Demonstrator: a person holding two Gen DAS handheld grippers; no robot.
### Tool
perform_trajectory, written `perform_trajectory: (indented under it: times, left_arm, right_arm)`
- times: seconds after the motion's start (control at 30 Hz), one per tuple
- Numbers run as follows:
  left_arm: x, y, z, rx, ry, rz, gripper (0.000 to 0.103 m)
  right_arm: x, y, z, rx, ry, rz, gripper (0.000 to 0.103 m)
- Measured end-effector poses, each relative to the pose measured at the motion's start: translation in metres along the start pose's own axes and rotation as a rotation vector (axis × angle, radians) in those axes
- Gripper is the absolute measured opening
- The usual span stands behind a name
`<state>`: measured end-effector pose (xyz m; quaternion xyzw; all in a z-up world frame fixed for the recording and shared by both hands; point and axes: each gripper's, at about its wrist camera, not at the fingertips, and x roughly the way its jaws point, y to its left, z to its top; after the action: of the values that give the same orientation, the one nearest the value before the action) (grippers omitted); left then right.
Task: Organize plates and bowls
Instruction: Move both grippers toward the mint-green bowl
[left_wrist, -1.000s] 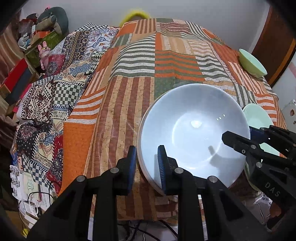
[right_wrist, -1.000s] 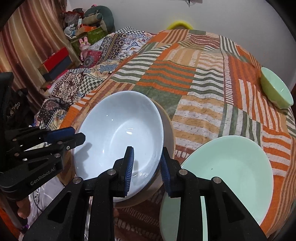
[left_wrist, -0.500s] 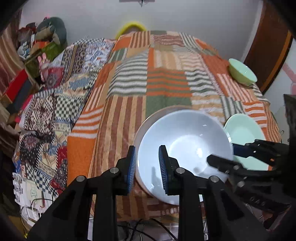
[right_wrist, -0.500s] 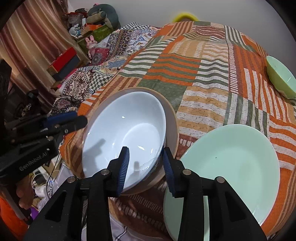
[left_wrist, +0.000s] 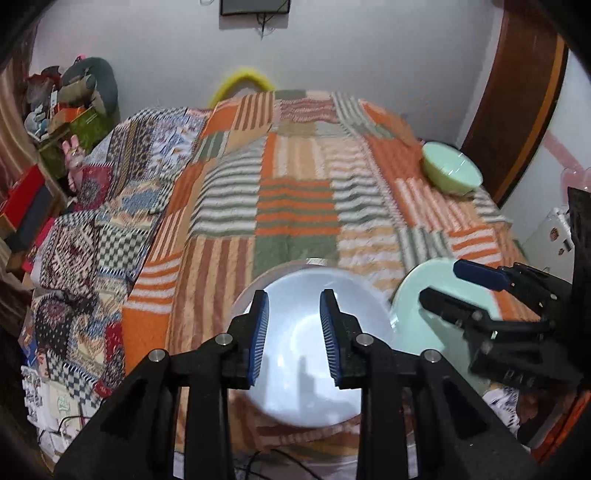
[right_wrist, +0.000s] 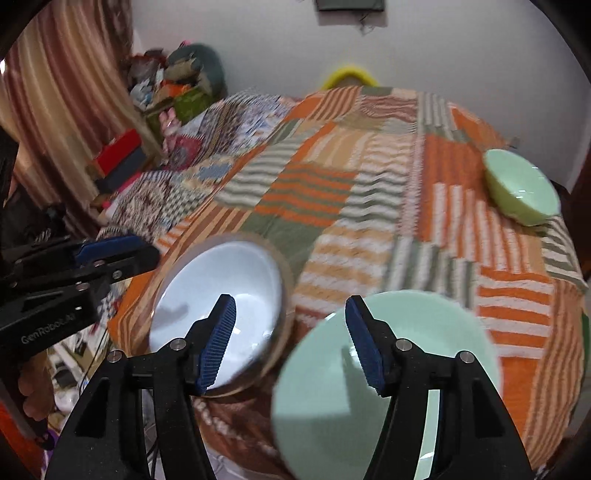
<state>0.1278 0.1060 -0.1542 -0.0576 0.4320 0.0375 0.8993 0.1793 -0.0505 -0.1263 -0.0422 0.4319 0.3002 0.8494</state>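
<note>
Dishes numbered four on the quilted bed (left_wrist: 295, 206): one pale blue bowl (left_wrist: 306, 350) on one tan plate (right_wrist: 284, 273), one green plate (right_wrist: 388, 369), one green bowl (right_wrist: 522, 192). Left gripper (left_wrist: 294, 336) and right gripper (right_wrist: 291, 349) hovered, fingers parted, empty.

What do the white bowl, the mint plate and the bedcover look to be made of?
White bowl: probably glazed ceramic or opal glass; smooth, with sharp glints.
Mint plate: likely the same glossy, opaque ware, though it could be melamine.
Bedcover: woven or quilted cloth, matte, striped patchwork that drapes.
</note>
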Motion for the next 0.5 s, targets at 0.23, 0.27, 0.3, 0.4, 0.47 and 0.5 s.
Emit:
perform_trajectory:
  times: [0.23,0.27,0.3,0.4,0.47,0.5]
  left_arm:
    - [-0.013,-0.04,0.035,0.009,-0.093,-0.075,0.059]
    - [-0.012,-0.045,0.04,0.009,-0.1,-0.081,0.064]
    - [-0.011,-0.05,0.045,0.011,-0.108,-0.087,0.066]
    - [-0.005,-0.069,0.061,0.04,-0.122,-0.1,0.068]
    - [0.004,-0.081,0.073,0.052,-0.117,-0.114,0.072]
    - [0.01,-0.087,0.078,0.052,-0.113,-0.126,0.076]
  right_arm:
    - [-0.047,-0.077,0.021,0.122,-0.116,-0.118,0.058]
    - [-0.051,-0.091,0.023,0.149,-0.126,-0.131,0.059]
    - [-0.054,-0.103,0.025,0.172,-0.133,-0.14,0.059]
    - [-0.062,-0.143,0.031,0.258,-0.155,-0.178,0.06]
    - [-0.065,-0.17,0.035,0.309,-0.167,-0.205,0.06]
    - [-0.065,-0.182,0.038,0.328,-0.17,-0.216,0.06]
